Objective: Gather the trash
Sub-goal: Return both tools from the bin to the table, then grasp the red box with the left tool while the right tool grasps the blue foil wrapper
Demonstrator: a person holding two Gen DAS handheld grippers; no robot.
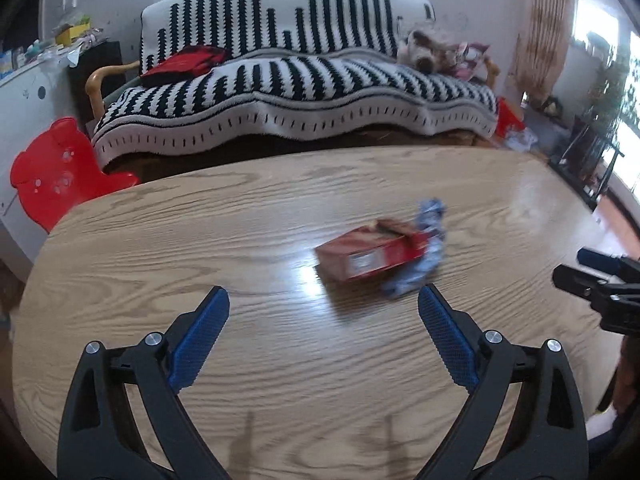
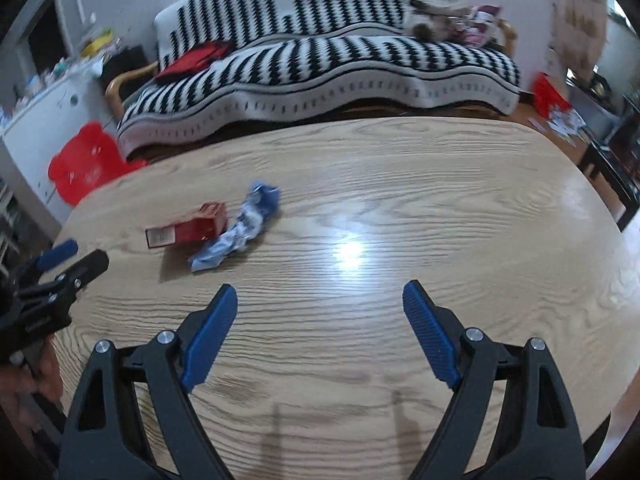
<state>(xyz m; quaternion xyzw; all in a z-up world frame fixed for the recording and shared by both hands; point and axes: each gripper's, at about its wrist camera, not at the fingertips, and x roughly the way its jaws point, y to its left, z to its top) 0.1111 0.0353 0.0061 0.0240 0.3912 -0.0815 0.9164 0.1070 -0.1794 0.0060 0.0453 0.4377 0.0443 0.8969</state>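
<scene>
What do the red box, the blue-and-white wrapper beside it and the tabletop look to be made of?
Red box: probably printed cardboard, with sharp folded edges and an open flap.
Wrapper: likely thin plastic film or foil, crumpled and twisted; blur leaves it open.
Tabletop: wood or wood-look laminate, with visible grain and a glossy glare spot.

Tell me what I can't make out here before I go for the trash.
- Red box: print unreadable in both wrist views, motion blur.
- Blue wrapper: partly behind the box in the left view; blurred.
- Right gripper: cut off by the left view's edge.
- No bin in either view.
- Table: near edge hidden by the grippers.
</scene>
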